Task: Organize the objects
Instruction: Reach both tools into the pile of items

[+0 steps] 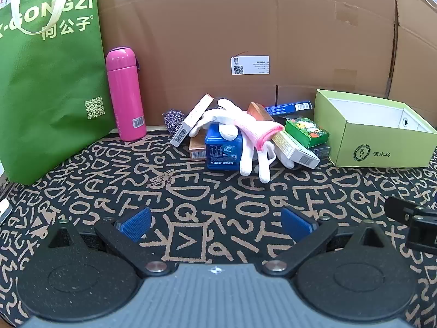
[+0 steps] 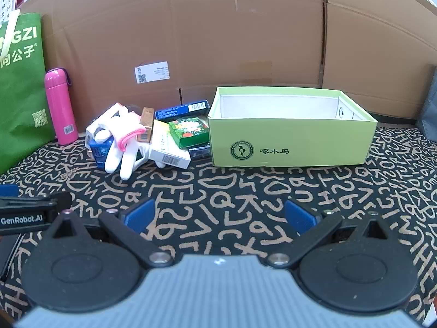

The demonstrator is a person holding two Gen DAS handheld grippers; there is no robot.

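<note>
A pile of small things lies by the cardboard wall: white gloves with pink cuffs (image 1: 245, 128) (image 2: 123, 142) draped over a blue box (image 1: 222, 150) (image 2: 101, 150), a white barcode box (image 1: 296, 151) (image 2: 168, 150), a green packet (image 1: 307, 131) (image 2: 188, 132), a long blue box (image 1: 289, 108) (image 2: 181, 109) and a slim white box (image 1: 192, 120). An empty light-green shoebox (image 1: 382, 147) (image 2: 289, 142) stands to the right of the pile. My left gripper (image 1: 217, 222) is open and empty, well short of the pile. My right gripper (image 2: 220, 218) is open and empty, in front of the shoebox.
A pink flask (image 1: 125, 94) (image 2: 60, 106) and a green tote bag (image 1: 52, 82) (image 2: 20, 87) stand at the left. A purple scrubber (image 1: 173, 119) lies by the wall. Cardboard (image 1: 273, 27) closes the back. The patterned cloth (image 1: 191, 191) covers the table.
</note>
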